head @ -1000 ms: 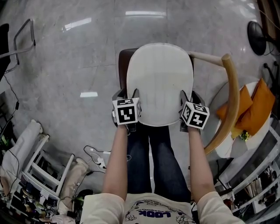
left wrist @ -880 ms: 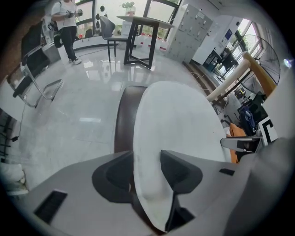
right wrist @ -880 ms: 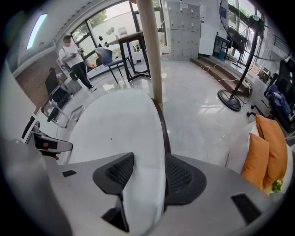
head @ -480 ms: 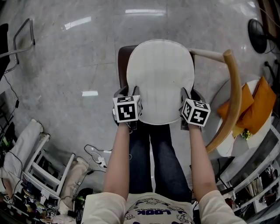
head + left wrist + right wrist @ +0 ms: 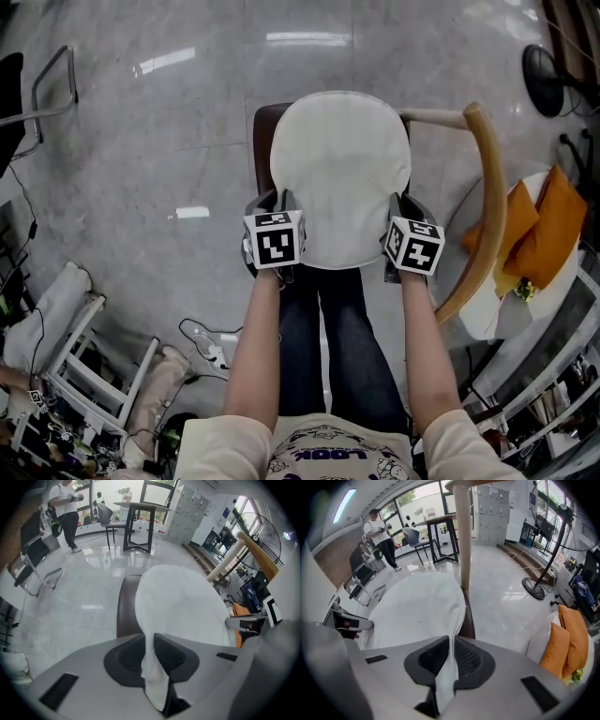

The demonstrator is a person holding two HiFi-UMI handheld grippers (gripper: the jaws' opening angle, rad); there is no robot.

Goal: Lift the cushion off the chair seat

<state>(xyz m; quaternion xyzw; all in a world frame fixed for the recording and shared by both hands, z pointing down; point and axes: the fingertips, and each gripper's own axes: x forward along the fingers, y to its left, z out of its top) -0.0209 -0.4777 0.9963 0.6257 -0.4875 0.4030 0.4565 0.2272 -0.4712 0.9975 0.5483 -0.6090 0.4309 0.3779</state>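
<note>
A round white cushion (image 5: 339, 173) lies on a dark brown chair seat (image 5: 261, 141) right in front of me. My left gripper (image 5: 281, 202) is shut on the cushion's near left edge; its jaws have just been closing, and the white fabric (image 5: 154, 667) is pinched between the pads. On the near right edge my right gripper (image 5: 396, 206) is shut too, jaws just closed, with the cushion's rim (image 5: 447, 672) squeezed between the dark pads. The cushion (image 5: 180, 604) spreads out ahead of the left jaws, and the cushion (image 5: 417, 611) fills the left of the right gripper view.
The chair's curved wooden backrest (image 5: 489, 206) and its pale post (image 5: 461, 536) stand at the right. Orange cushions (image 5: 534, 225) lie on a white seat further right. A metal-framed chair (image 5: 52, 80) is at far left, a white rack (image 5: 66, 347) and cables lower left. A standing fan (image 5: 543, 550) and a person (image 5: 63, 508) are in the background.
Both grippers' jaws have closed onto the cushion's near edges. The cushion's near rim now looks gathered and slightly shifted; the hands stay where they were.
</note>
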